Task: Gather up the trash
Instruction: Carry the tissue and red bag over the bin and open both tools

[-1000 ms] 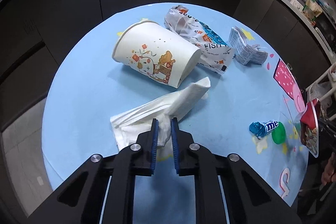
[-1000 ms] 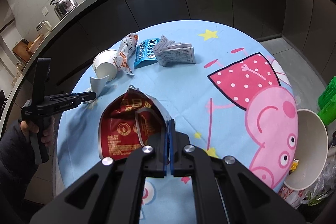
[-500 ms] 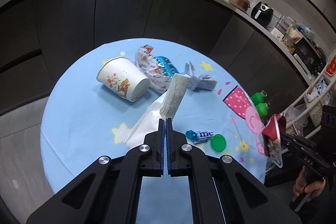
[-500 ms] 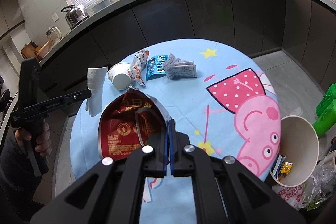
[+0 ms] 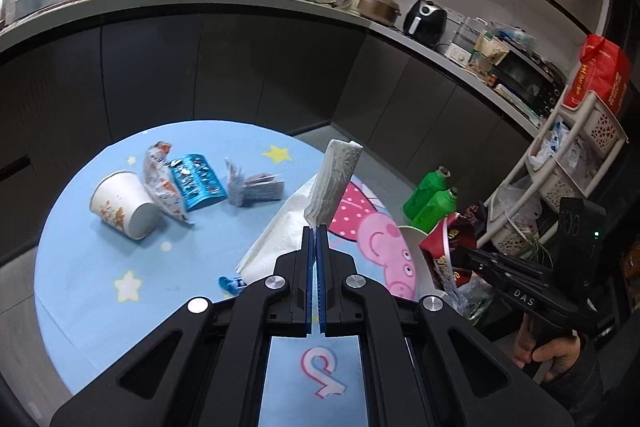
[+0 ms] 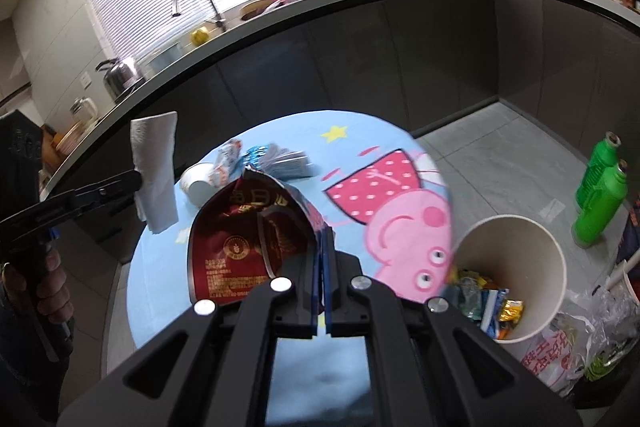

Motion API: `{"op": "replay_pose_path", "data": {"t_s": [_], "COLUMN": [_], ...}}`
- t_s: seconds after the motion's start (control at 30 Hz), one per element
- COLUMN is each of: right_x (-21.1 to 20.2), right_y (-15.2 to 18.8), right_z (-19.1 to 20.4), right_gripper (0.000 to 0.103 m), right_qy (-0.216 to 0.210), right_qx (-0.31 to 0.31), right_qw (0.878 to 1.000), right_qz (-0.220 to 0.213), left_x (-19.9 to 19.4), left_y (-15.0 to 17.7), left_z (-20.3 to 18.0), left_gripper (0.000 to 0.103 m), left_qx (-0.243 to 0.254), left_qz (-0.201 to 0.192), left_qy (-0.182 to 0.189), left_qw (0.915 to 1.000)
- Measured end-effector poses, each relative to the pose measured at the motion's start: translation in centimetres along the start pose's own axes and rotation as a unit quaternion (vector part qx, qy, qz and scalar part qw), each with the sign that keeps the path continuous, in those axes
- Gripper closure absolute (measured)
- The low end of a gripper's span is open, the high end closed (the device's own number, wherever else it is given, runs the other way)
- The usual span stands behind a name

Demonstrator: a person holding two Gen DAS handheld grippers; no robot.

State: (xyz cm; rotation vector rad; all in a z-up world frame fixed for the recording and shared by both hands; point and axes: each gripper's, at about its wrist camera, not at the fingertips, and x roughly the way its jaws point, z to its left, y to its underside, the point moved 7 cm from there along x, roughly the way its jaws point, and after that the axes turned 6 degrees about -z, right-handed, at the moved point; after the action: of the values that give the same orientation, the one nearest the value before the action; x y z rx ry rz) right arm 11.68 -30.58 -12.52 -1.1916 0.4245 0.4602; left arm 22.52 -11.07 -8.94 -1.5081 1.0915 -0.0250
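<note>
My left gripper (image 5: 316,231) is shut on a white paper napkin (image 5: 334,183) and holds it high above the round blue table (image 5: 80,267); the napkin also shows in the right wrist view (image 6: 154,171). My right gripper (image 6: 322,239) is shut on a dark red snack bag (image 6: 244,239), held beside the tan trash bin (image 6: 516,259), which holds several wrappers. On the table lie a paper cup (image 5: 122,205), a white and blue snack wrapper (image 5: 180,183), a folded leaflet (image 5: 254,189) and a small blue candy wrapper (image 5: 231,284).
Two green bottles (image 6: 600,195) stand on the floor past the bin. A white storage rack (image 5: 576,155) and plastic bags (image 6: 572,347) are at the right. Dark kitchen cabinets (image 5: 240,75) curve behind the table.
My left gripper closed on the napkin, lifted it off the table and carried it up and right. My right gripper moved the red bag toward the bin.
</note>
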Motion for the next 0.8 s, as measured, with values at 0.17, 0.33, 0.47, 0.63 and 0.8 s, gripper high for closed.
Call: {"op": "replay_pose_path", "data": {"t_s": [0.17,0.33,0.47,0.63,0.8], "right_x": [-1.6,-3.0,-3.8,-3.8,-2.8], "right_y": [0.5,1.6,3.0,4.7,6.4], "right_z": [-4.9,-9.9,-13.4,-17.0,-19.6], "right_gripper": [0.099,0.099,0.099,0.098,0.098], "right_qy": [0.036,0.075,0.105,0.126,0.133], "right_qx": [0.04,0.08,0.106,0.138,0.158], "right_qw": [0.998,0.994,0.989,0.982,0.978], "right_qz": [-0.012,-0.017,-0.016,-0.006,0.012], "left_x": [2.2,5.5,8.7,12.5,16.5], "left_y": [-0.4,-0.3,0.1,1.1,2.7], "left_z": [-5.4,-10.9,-15.3,-19.4,-21.6], "left_gripper": [0.101,0.101,0.101,0.101,0.101], "left_qx": [0.032,0.055,0.069,0.092,0.106], "left_qz": [0.008,0.024,0.046,0.073,0.107], "left_qy": [0.045,0.096,0.132,0.157,0.16], "left_qw": [0.9984,0.9936,0.9878,0.9806,0.9755]}}
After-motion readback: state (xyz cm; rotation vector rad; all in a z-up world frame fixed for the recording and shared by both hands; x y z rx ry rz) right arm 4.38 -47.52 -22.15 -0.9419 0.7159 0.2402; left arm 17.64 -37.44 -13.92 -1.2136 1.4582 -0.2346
